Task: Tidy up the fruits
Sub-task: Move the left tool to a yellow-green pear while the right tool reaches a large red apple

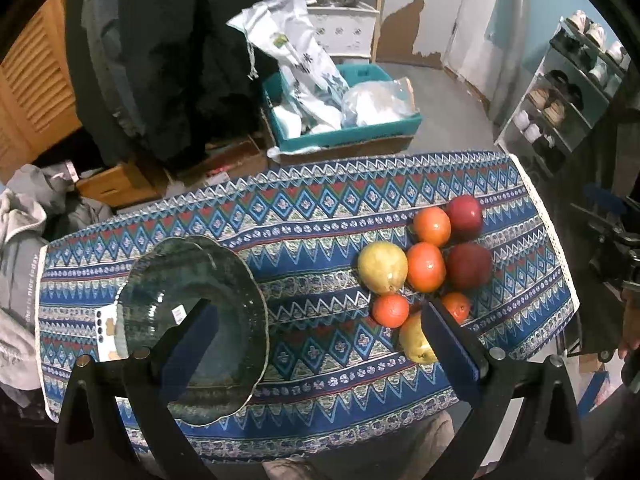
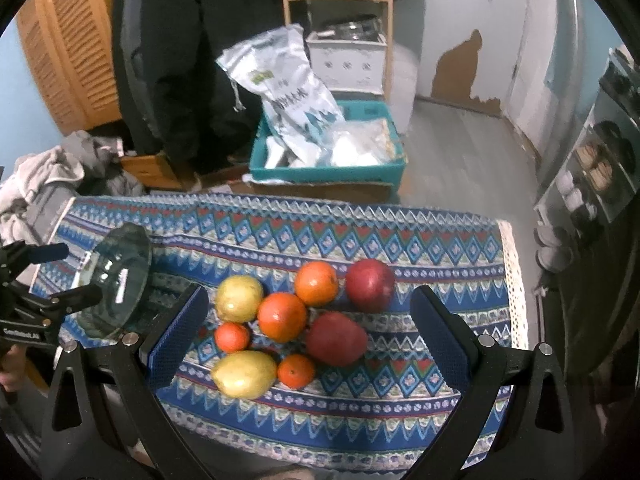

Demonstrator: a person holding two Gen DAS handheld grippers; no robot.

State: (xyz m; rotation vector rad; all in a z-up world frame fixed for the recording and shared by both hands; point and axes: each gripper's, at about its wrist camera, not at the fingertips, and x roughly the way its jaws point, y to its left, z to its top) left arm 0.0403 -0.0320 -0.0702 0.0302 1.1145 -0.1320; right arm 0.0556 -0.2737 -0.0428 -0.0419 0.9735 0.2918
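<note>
Both tongs, left (image 1: 320,336) and right (image 2: 308,328), hang spread apart and empty. The fruits (image 2: 282,316) sit clustered on the worktop (image 2: 360,420), apparently awaiting transfer to the empty glass bowl (image 1: 192,328) nearby.

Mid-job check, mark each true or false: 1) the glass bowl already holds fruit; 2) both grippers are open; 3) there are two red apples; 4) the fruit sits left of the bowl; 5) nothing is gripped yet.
1) False: the bowl holds no fruit.
2) True: the left gripper and the right gripper both stand open.
3) True: one red apple and another.
4) False: the fruit lies right of the bowl, on the cloth.
5) True: both grippers hold nothing.
</note>
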